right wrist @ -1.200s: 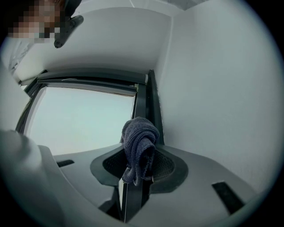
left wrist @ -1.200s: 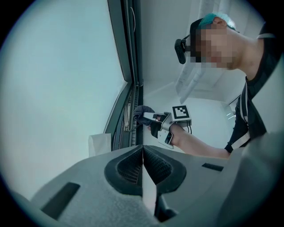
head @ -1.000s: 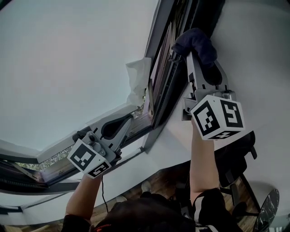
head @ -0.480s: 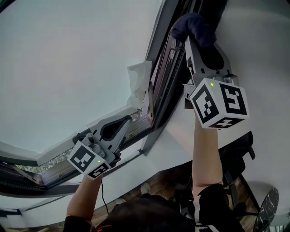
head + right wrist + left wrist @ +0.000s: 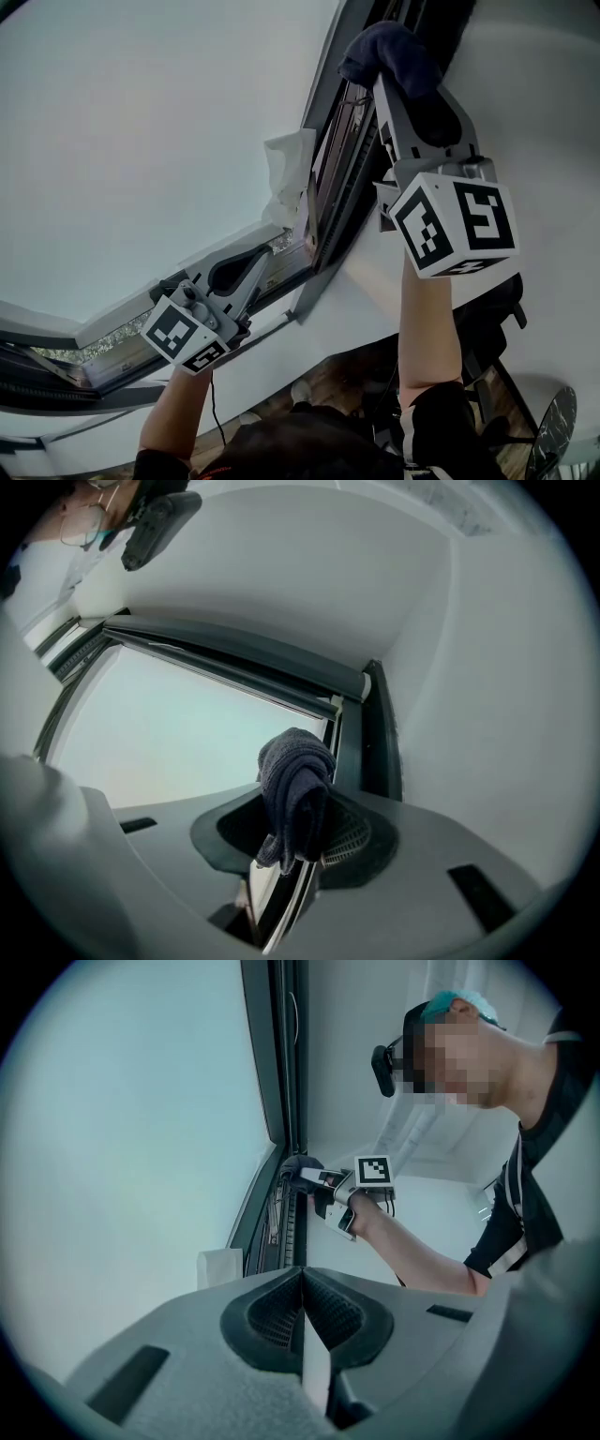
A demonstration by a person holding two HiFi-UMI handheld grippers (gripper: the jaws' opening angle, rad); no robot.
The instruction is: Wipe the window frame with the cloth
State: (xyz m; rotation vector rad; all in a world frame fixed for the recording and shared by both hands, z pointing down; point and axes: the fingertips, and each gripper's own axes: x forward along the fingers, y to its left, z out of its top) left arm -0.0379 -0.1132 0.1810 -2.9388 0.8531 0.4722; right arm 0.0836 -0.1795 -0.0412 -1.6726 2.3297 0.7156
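- Biggest thing by far is the glass (image 5: 159, 122), pale and blank. It fills the whole left side of the head view.
- The white wall (image 5: 534, 112) takes up the right side, just past the frame.
- The dark frame (image 5: 349, 187) runs up between glass and wall. Its upright meets the top rail at a corner, which shows in the right gripper view (image 5: 349, 726). The lower rail goes off to the left under the glass.
- There's a black chair (image 5: 487, 328) down on the floor behind my right arm, well away from the window.
- A crumpled white paper (image 5: 286, 173) sits against the glass side of the upright, near the lower corner. It's close to my left gripper but well below the cloth.
- The cloth (image 5: 389, 61), dark blue and bunched up, is high on the upright and looks pressed onto it. In the right gripper view (image 5: 295, 780) it hangs over the jaw tips and covers part of the upright.
- My right gripper (image 5: 382, 84) is clamped on the cloth, jaws squeezed in on the wad (image 5: 298, 832), arm stretched up.
- My left gripper (image 5: 255, 267) is down by the lower rail with its tips at the rail. Its jaws are together (image 5: 302, 1297) and I can't see anything between them.
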